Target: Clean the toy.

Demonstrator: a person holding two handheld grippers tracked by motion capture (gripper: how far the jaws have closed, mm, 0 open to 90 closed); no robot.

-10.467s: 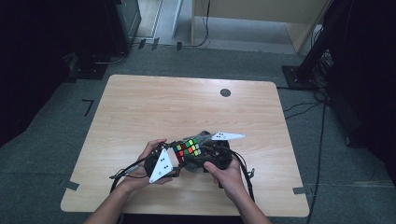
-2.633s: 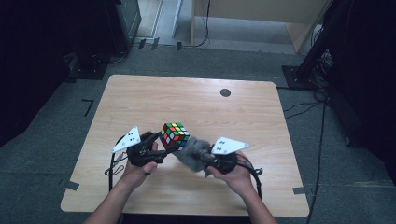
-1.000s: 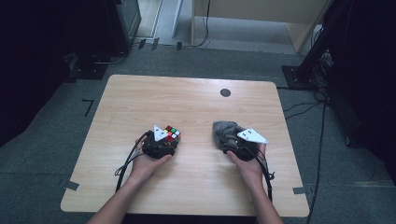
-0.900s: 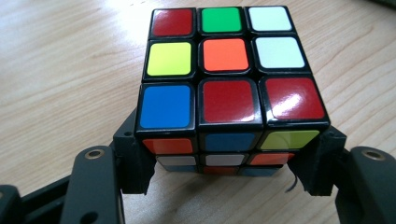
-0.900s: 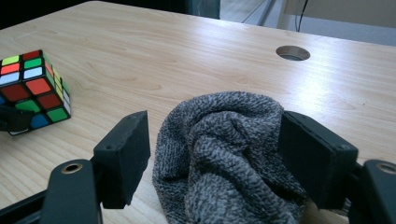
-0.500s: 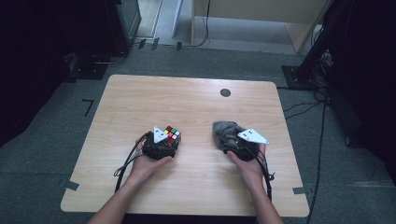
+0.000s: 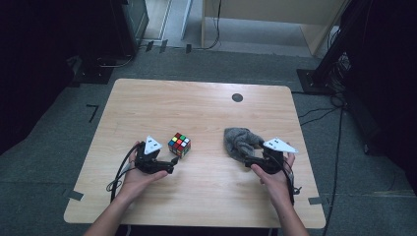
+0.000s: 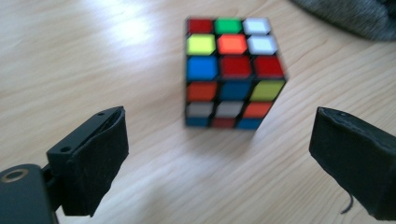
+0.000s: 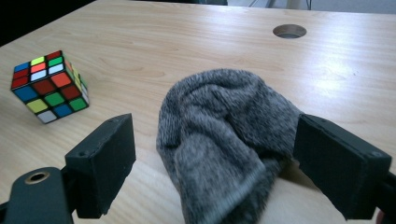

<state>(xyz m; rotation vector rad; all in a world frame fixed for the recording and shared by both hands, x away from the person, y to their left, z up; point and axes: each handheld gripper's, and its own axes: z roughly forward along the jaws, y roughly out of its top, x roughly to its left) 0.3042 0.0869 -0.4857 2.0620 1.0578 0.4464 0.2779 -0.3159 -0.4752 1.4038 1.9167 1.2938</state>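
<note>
rubik's cube (image 7: 179,144) resting on the pale wood-grain table (image 7: 206,105), glossy stickered squares, sharp-edged, slightly blurred in the left gripper view; sits at about 1 o'clock from the left gripper (image 7: 173,161), just beyond the tips, untouched

left gripper (image 8: 224,158) spread wide, black foam-faced jaws having just been opening, nothing between them but bare wood; right pad cut off by the frame edge

grey knitted sock (image 7: 241,141), fuzzy, crumpled into a soft lump, lying at 11 o'clock from the right gripper (image 7: 248,160)

right gripper (image 9: 212,163) spread too, just been opening; sock (image 9: 224,140) between the blocky pads, not pressed by them, its near end cut off at the bottom

round grommet hole (image 9: 289,31) at 12 o'clock on the far tabletop, cube (image 9: 49,86) at 10 o'clock
</note>
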